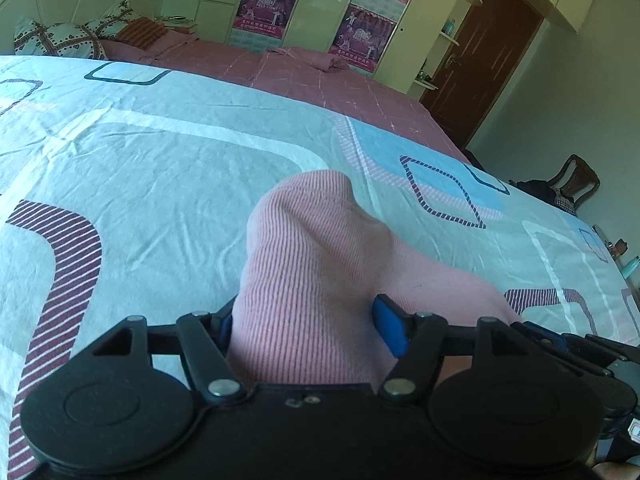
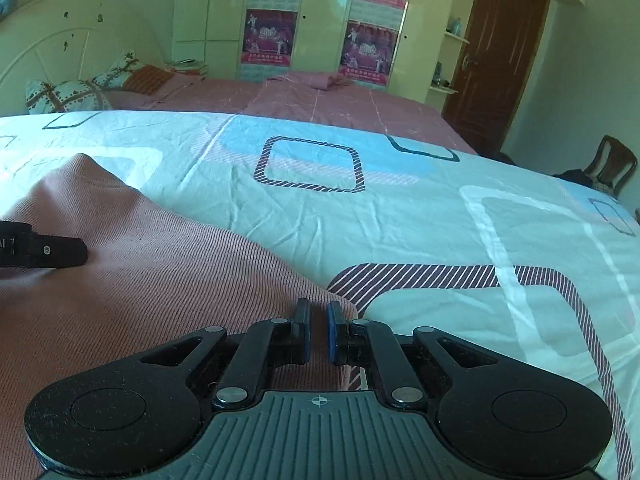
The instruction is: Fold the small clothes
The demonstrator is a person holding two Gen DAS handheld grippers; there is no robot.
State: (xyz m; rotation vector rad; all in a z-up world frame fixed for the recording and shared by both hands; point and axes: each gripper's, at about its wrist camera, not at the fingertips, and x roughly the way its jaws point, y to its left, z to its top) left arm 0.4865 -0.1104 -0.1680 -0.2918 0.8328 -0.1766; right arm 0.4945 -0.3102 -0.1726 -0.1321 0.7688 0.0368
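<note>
Bedroom light falls green-tinted over a bed spread with a pale sheet [image 2: 400,224] printed in rounded squares of blue, white and striped purple, creased all over. Nearest the right camera, the right claw [image 2: 318,332] is pinched tight on the corner of a pink ribbed garment [image 2: 160,280], its blue pads almost meeting with the thin knit caught between them, probably to carry that edge across for a fold. In the left camera, the left claw [image 1: 308,320] stands fairly wide, with a bunched hump of the same garment [image 1: 304,248] rising between its jaws; whether the pads press the cloth I cannot tell, as the left pad is hidden behind it. Soft and limp, the knit sags wherever it is unsupported. Farther off lie a pink checked bedspread [image 2: 328,100], patterned pillows [image 1: 60,40], a cream wardrobe with posters [image 2: 272,36] and a brown door [image 2: 500,48].
</note>
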